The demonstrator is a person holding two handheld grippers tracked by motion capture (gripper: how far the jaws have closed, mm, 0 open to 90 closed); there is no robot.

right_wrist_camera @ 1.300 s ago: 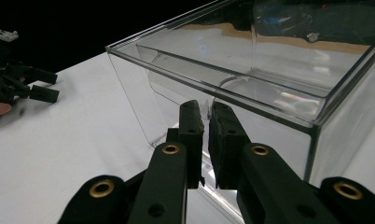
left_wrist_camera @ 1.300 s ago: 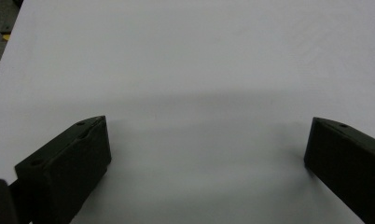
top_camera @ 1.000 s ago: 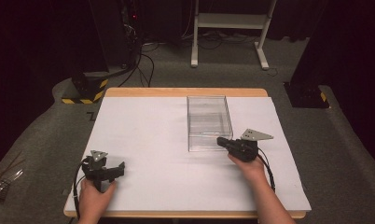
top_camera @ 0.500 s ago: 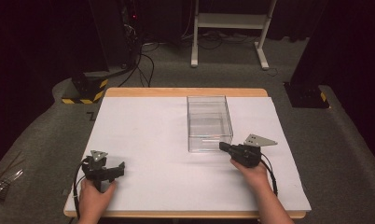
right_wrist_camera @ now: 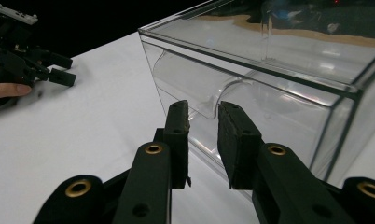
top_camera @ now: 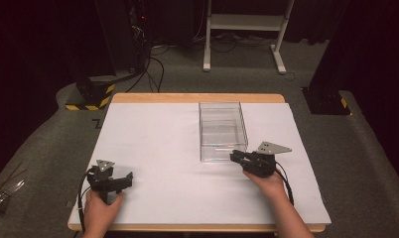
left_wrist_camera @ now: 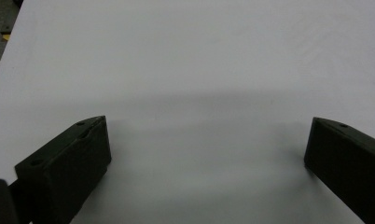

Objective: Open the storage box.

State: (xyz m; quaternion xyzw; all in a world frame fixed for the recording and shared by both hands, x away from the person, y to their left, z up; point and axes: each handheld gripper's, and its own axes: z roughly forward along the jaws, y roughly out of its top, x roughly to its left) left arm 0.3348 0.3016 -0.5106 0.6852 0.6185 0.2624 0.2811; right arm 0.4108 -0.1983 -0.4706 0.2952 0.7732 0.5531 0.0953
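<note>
Clear plastic box [top_camera: 222, 130] (empty) upright on table

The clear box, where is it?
In the high view the clear box sits right of the table's middle, its near end just ahead of the right gripper.

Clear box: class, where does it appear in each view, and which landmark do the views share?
High view: clear box right of centre, just ahead of the right claw.
Right gripper view: clear box upper right, just beyond the jaws.
Left gripper view: white sheet between the left claw's jaws.
Shared landmark: the white sheet.
</note>
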